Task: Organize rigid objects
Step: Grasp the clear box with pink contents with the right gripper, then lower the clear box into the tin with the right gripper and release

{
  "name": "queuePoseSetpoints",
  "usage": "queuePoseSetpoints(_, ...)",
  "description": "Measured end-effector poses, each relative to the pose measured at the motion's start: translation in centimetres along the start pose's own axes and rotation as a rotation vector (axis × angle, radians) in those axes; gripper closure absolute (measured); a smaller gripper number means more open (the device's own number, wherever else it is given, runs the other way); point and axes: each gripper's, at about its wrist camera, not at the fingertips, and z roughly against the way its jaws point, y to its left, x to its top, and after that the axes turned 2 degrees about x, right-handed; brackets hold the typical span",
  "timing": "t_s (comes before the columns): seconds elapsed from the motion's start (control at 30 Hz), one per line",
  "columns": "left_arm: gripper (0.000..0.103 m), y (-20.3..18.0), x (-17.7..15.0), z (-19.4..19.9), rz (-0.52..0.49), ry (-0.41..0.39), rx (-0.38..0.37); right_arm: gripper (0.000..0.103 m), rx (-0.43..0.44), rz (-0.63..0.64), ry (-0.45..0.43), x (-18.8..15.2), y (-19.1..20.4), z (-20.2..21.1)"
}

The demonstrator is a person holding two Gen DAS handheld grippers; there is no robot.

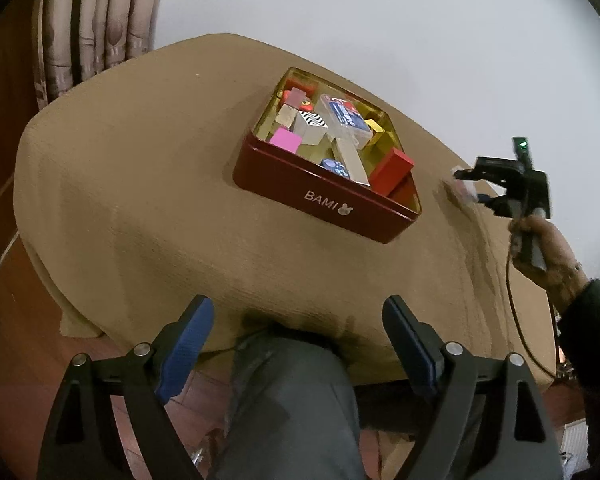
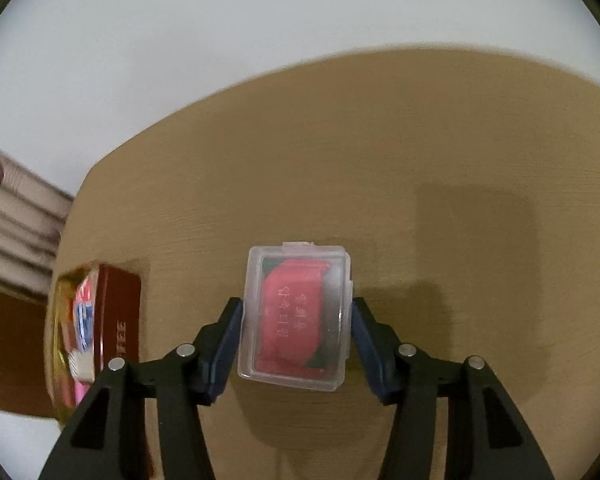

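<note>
A tan cloth [image 1: 140, 200] covered the table and hung over its near edge, with a pale wall [image 1: 380, 20] behind it and a patterned curtain [image 1: 96, 20] in the far left corner of the left wrist view. Reddish-brown floor [image 1: 16, 380] showed below the cloth, and a person's grey-trousered leg [image 1: 292, 400] sat under the table edge.

On the cloth stood a dark red tin [image 1: 324, 196] with a gold inside, marked "BAMI" beside a small rabbit-like emblem on its near wall. It was filled with small blocks, among them a pink block [image 1: 286, 140], a red block [image 1: 392, 166], a black-and-white striped piece [image 1: 314, 120] and a clear case with a blue label [image 1: 346, 118]; its print was too small to read.

The left gripper [image 1: 298, 312] hung over the near table edge, blue pads wide apart, nothing between them.

To the tin's right, well apart from it, the right gripper [image 2: 296, 316] had its blue pads against both sides of a clear plastic case [image 2: 296, 316] resting on the cloth. The red card inside it bore pale lettering, seemingly Korean, not legible. The person's hand [image 1: 540, 248] held that gripper's handle
</note>
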Motion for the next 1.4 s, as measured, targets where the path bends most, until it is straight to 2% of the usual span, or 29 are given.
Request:
queuePoseSetpoints(0.13, 0.019, -0.3, -0.1, -0.2, -0.008, 0.008, 0.007, 0.048, 0.15, 0.056, -0.01, -1.8, 2.0, 3.4)
queuePoseSetpoints(0.17, 0.019, -0.4, -0.2, -0.2, -0.008, 0.01, 0.006, 0.048, 0.219, 0.065, 0.003, -2.7, 3.1, 4.3)
queuePoseSetpoints(0.27, 0.019, -0.6, -0.4, -0.4, -0.017, 0.027, 0.003, 0.048, 0.336, 0.146, 0.044, -5.6, 7.1, 6.3)
queuePoseSetpoints(0.37, 0.019, -0.8, -0.6, -0.4, -0.026, 0.035, 0.005, 0.048, 0.404, 0.212, 0.103, -7.8, 10.7, 6.4)
queuePoseSetpoints(0.47, 0.019, -0.9, -0.6, -0.3, -0.034, 0.037, 0.001, 0.048, 0.443, 0.258, 0.193, -9.4, 14.1, 4.7)
queuePoseSetpoints(0.53, 0.018, -0.8, -0.7, -0.2, -0.037, 0.03, 0.005, 0.048, 0.438, 0.287, 0.218, -11.0, 16.0, 3.8)
queuePoseSetpoints(0.67, 0.018, -0.5, -0.6, -0.3, -0.025, 0.037, 0.003, 0.048, 0.401, 0.301, 0.279, -11.4, 17.7, 1.3)
queuePoseSetpoints(0.9, 0.018, 0.7, -0.5, -1.1, 0.03, 0.082, -0.022, 0.048, 0.304, 0.313, 0.223, -6.2, 19.0, -2.3)
queuePoseSetpoints(0.97, 0.018, 0.9, -0.5, -1.4, 0.045, 0.097, -0.024, 0.048, 0.318, 0.286, 0.216, -4.8, 18.7, -3.1)
queuePoseSetpoints(1.1, 0.018, 1.3, -0.4, -1.6, 0.062, 0.101, -0.035, 0.048, 0.327, 0.318, 0.17, -4.6, 18.9, -1.8)
queuePoseSetpoints(1.17, 0.018, 1.4, -0.5, -1.6, 0.064, 0.106, -0.039, 0.048, 0.376, 0.315, 0.174, -5.2, 18.8, -0.7)
queuePoseSetpoints(1.4, 0.018, 1.5, -0.8, -2.6, 0.074, 0.156, -0.049, 0.048, 0.281, 0.369, 0.219, -7.8, 18.9, -0.2)
